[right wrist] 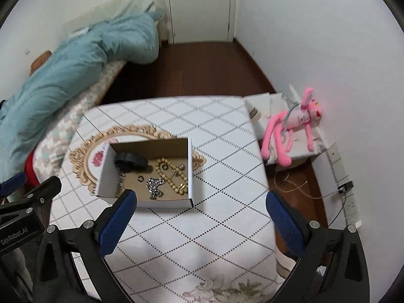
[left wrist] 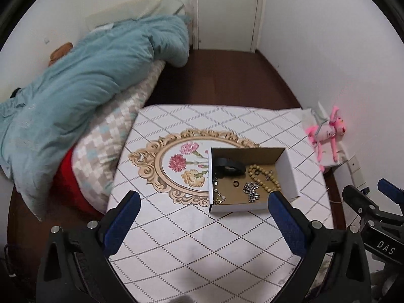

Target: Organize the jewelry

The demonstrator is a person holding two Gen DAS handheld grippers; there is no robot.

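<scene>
An open white cardboard box with a brown inside sits on the patterned table; it also shows in the right wrist view. Inside lie a black band, a wooden bead string, a silver chain, a small black ring and a thin gold chain. The bead string and silver chain show in the right wrist view too. My left gripper is open and empty, hovering just in front of the box. My right gripper is open and empty, near the box's front right corner.
A bed with a teal duvet lies left of the table. A pink plush toy lies on white boxes to the right by the wall, with cables on the dark floor. A white door stands at the back.
</scene>
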